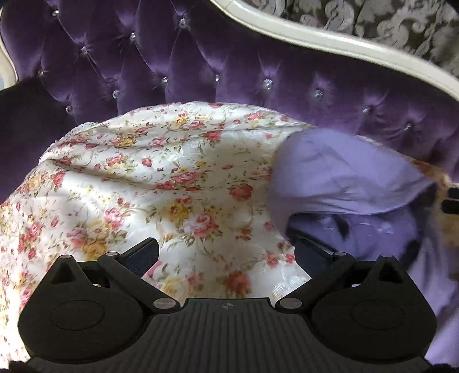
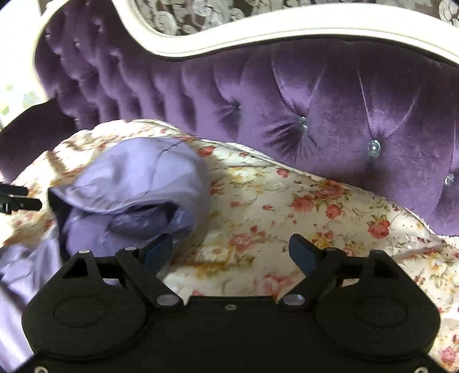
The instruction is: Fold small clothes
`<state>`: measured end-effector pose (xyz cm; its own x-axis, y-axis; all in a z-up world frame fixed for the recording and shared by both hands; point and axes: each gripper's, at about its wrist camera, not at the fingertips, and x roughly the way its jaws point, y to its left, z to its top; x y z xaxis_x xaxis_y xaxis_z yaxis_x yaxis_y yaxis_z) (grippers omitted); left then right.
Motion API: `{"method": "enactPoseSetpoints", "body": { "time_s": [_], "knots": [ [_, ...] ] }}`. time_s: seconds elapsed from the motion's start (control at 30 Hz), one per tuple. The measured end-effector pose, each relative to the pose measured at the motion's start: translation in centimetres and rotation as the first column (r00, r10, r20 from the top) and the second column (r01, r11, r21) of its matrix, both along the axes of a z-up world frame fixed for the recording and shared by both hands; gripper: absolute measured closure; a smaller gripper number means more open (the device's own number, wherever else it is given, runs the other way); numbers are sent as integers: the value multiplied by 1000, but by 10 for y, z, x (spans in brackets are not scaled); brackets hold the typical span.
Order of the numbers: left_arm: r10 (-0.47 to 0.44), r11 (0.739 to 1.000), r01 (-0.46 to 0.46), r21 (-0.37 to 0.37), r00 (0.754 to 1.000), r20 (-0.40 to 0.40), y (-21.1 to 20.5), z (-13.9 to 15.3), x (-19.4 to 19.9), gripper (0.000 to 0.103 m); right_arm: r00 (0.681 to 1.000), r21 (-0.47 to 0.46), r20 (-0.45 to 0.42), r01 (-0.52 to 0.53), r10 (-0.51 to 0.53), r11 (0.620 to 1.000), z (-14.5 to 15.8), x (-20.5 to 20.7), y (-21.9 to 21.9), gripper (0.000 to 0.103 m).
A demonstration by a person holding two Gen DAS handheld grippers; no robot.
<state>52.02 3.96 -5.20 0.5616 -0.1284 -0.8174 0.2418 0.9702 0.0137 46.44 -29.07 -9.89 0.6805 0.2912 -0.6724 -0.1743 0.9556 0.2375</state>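
Observation:
A small lilac garment lies bunched on the floral bedspread, at the right of the left wrist view. In the right wrist view the garment sits at the left, partly folded over itself. My left gripper is open and empty above the bedspread; its right finger is near the garment's edge. My right gripper is open and empty, its left finger close to the garment's lower edge. The right gripper's tips show at the right edge of the left wrist view. The left gripper's tips show at the left edge of the right wrist view.
A tufted purple velvet headboard with crystal buttons and a cream frame stands behind the bed; it also shows in the right wrist view. Patterned wallpaper is beyond. Floral bedspread spreads to the right.

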Motion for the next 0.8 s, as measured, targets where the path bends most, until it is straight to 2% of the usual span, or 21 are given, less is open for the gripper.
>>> {"method": "enactPoseSetpoints", "body": {
  "time_s": [0.1, 0.17, 0.23, 0.37, 0.47, 0.53, 0.6, 0.63, 0.7, 0.8],
  "knots": [
    [42, 994, -39, -104, 999, 29, 2, 20, -1, 0, 999, 50, 38, -16, 14, 999, 10, 3, 0, 14],
    [74, 977, -62, -203, 996, 51, -4, 31, 3, 0, 997, 115, 80, -20, 10, 993, 18, 7, 0, 14],
    [96, 964, -75, -257, 993, 72, -15, 36, 8, 0, 993, 168, 117, -24, 4, 986, 24, 17, 2, 14],
    [75, 966, -56, -253, 995, 66, -46, 23, 29, 0, 992, 180, 123, -6, -16, 984, 21, 47, 14, 15],
    [96, 956, -84, -283, 995, 30, -55, 0, 42, 1, 996, 215, 84, 10, -29, 977, 12, 66, 20, 15],
    [116, 951, -113, -286, 993, -6, -57, -16, 48, 1, 998, 246, 47, 24, -37, 969, 1, 77, 23, 21],
    [131, 957, -135, -256, 991, -30, -56, -32, 52, 1, 999, 282, 4, 35, -37, 959, -11, 85, 24, 33],
    [136, 962, -141, -232, 990, -37, -56, -39, 54, 1, 999, 294, -16, 39, -36, 955, -16, 88, 23, 36],
    [133, 972, -139, -188, 990, -45, -53, -51, 57, 1, 998, 298, -52, 44, -30, 953, -26, 93, 23, 38],
    [120, 979, -123, -163, 992, -34, -49, -60, 59, 1, 996, 293, -90, 50, -24, 955, -40, 97, 22, 38]
  ]
}}
